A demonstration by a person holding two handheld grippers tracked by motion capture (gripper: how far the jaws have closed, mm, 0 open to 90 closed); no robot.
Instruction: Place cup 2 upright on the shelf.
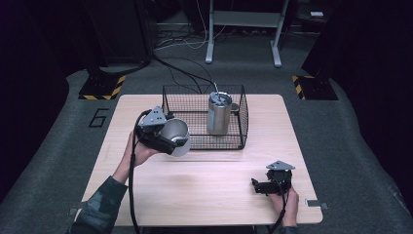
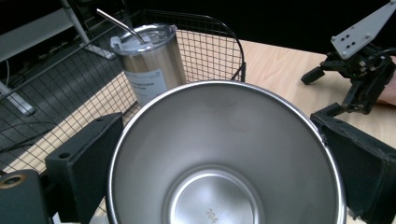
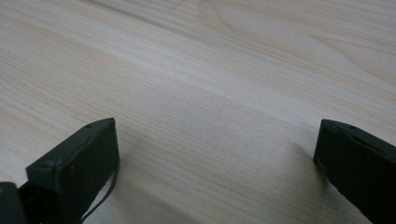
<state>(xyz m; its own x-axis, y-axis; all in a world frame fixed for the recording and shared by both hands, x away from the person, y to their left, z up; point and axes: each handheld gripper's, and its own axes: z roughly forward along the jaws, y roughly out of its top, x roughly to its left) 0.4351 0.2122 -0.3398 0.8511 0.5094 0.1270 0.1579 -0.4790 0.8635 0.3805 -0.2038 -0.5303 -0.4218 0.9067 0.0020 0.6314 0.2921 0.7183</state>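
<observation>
On the pale wooden table [image 1: 204, 170], left gripper [image 1: 165, 139] clamps a steel cup [image 1: 176, 135]; right gripper [image 1: 265, 186] gapes.

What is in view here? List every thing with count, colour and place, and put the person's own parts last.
steel cup: 1, silver, clamped in the left gripper beside the basket's left wall.
lidded tumbler: 1, silver, metal straw, upright inside the basket.
wire basket: 1, black, at the table's far middle.
table: 1, light wood.
left gripper: 1, black, raised off the table.
right gripper: 1, black, jaws apart, low at the table's near right.
hands: 2, one on each gripper.
</observation>
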